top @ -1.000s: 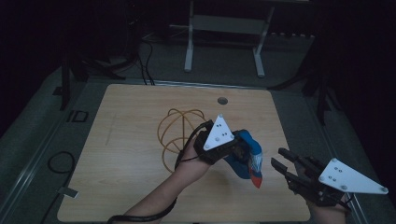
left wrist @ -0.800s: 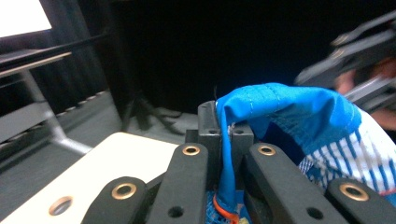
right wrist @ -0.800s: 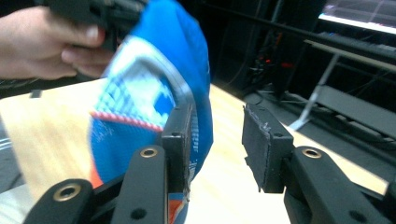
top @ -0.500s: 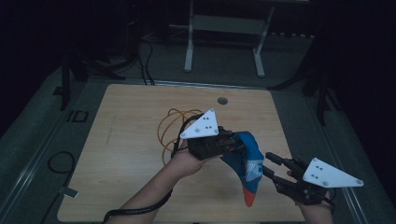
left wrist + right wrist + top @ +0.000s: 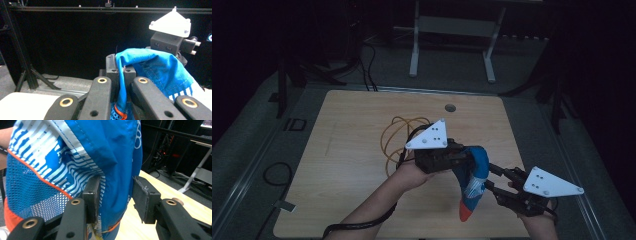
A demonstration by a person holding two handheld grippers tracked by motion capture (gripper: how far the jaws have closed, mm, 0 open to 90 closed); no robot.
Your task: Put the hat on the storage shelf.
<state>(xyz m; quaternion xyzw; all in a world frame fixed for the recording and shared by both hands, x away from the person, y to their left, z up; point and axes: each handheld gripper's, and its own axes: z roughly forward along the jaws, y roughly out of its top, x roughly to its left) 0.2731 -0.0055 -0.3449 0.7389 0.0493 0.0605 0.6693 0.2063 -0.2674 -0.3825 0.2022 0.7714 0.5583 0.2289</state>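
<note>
A blue cloth piece with white stripes, a mesh panel and orange trim hangs above the wooden table. My left gripper is shut on its upper edge; in the left gripper view the fabric folds over the pinched jaws of that gripper. My right gripper reaches in from the right, and its jaws have just been opening. In the right gripper view the cloth hangs between them at the gripper. The left pad lies against it and the right pad stands just off it.
An orange cable lies coiled on the table behind my left hand. A round hole sits near the table's far edge. A white stand rises beyond the table. A black cable lies on the floor at the left.
The right gripper has moved left and a little down, so its jaws now straddle the cloth. The cloth hangs longer, its orange tip lower. The left hand has barely shifted.
</note>
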